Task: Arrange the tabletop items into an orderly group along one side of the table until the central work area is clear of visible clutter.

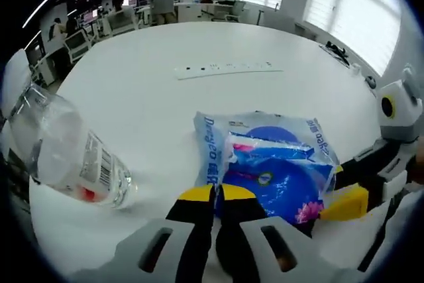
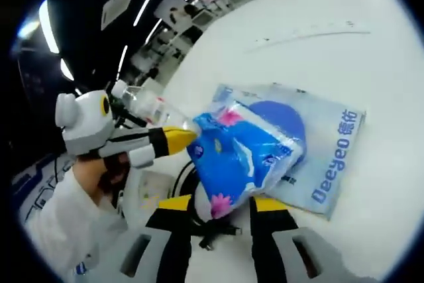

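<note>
On the white round table (image 1: 132,91), three loose items and one power strip are counted. One clear plastic bottle (image 1: 73,154), cylindrical and glossy with a barcode label, is lying on its side near the table edge, apart from the other items. One flat soft pack (image 1: 311,140), pale blue film printed with "Deeyeo", is lying on the table. One smaller tissue packet (image 1: 271,173), made of crinkled blue film with a pink flower print, is resting on top of the flat pack. One long white power strip (image 1: 228,68) is lying well beyond them, toward the far side.

In the left gripper view, the left gripper (image 1: 217,197) is held low at the near edge of the tissue packet; its yellow-tipped fingers (image 1: 195,195) are seen brought together, with nothing visibly between them. The right gripper (image 1: 344,200) enters from the right, just beside the packet.

In the right gripper view, the right gripper (image 2: 218,205) is held with its fingers (image 2: 268,205) spread apart, one at each side of the lower end of the tissue packet (image 2: 242,154). Whether the packet is clamped cannot be determined. A sleeve (image 2: 56,223) in white fabric is seen behind the left gripper (image 2: 175,138).
</note>
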Demonstrator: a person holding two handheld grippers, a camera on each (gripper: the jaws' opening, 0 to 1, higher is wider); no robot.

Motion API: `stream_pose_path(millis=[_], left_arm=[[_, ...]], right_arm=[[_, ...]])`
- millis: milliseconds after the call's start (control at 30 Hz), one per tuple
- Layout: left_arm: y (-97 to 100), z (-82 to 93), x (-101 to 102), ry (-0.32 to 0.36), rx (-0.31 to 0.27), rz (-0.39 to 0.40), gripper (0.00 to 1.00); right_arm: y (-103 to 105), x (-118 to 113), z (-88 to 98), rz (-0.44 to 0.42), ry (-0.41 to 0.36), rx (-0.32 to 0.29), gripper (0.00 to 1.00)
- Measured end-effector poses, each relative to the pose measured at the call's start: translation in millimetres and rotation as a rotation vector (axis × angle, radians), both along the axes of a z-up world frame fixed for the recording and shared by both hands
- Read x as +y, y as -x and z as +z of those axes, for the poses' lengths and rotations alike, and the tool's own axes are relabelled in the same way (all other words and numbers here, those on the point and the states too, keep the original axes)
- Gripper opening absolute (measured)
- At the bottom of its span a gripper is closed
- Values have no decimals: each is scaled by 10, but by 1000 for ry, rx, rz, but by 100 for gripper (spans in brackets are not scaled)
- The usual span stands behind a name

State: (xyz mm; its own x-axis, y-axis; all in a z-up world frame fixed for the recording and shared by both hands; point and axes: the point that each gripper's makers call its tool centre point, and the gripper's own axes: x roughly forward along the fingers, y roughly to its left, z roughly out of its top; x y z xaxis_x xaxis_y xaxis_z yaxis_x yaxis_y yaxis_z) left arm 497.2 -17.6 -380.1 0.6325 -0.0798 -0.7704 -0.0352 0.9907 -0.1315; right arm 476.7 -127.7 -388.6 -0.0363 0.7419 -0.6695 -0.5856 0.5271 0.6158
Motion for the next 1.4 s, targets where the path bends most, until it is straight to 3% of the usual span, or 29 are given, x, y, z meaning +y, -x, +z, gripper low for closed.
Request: stream_pose_path(millis=[33,100,167,233,300,400,467,600,667,833,867,900,967,1000,1067,1233,1400], left_arm=[[-4,27,-22,21,-6,11,0],[-10,101,-67,59,-19,31,0],[3,162,-114,68,-20,34,0],[8,229,-191,81,-34,33,0],[35,394,-412,108,-71,36,0],[33,456,-534,105,-90,11,0],[91,600,-730,117,-115,3,0],[112,712,-878,108,-168,-4,0],[102,732,-959,109,-175,-19,1],[101,769,-1176,149,-205,-17,31],[101,772,-1211,162,-207,-14,31],[99,782,-1271,180,-218,-26,27],[94,813,-1409,228,-229,-55,5],[81,814,-1464,226,-226,-59,3],[42,807,-1469,218,-224,-58,2],[-71,980,-1613,359,-265,-6,0],[-360,1107,-1735,320,-275,-57,0]], right_arm=[[-37,-39,-19,-4,9,-14,12],[-128,-141,41,-56,1,-37,6],[-191,-262,154,-131,-20,-18,1],[-289,-338,177,-181,-44,-24,0],[-429,-487,240,-250,-82,-29,0],[-438,-641,418,-302,-135,3,0],[-425,-810,564,-343,-160,33,0],[-473,-971,666,-288,-167,-24,0],[-519,-1015,722,-313,-199,-8,0],[-459,-1170,918,-247,-213,-74,0],[-470,-1221,929,-253,-215,-70,0],[-479,-1251,933,-256,-218,-65,0],[-484,-1330,986,-274,-232,-54,0],[-510,-1375,983,-277,-228,-52,0],[-529,-1412,1020,-272,-235,-58,0],[-705,-1540,1115,-230,-193,-165,0],[-1042,-1605,1368,-174,-164,-277,0]])
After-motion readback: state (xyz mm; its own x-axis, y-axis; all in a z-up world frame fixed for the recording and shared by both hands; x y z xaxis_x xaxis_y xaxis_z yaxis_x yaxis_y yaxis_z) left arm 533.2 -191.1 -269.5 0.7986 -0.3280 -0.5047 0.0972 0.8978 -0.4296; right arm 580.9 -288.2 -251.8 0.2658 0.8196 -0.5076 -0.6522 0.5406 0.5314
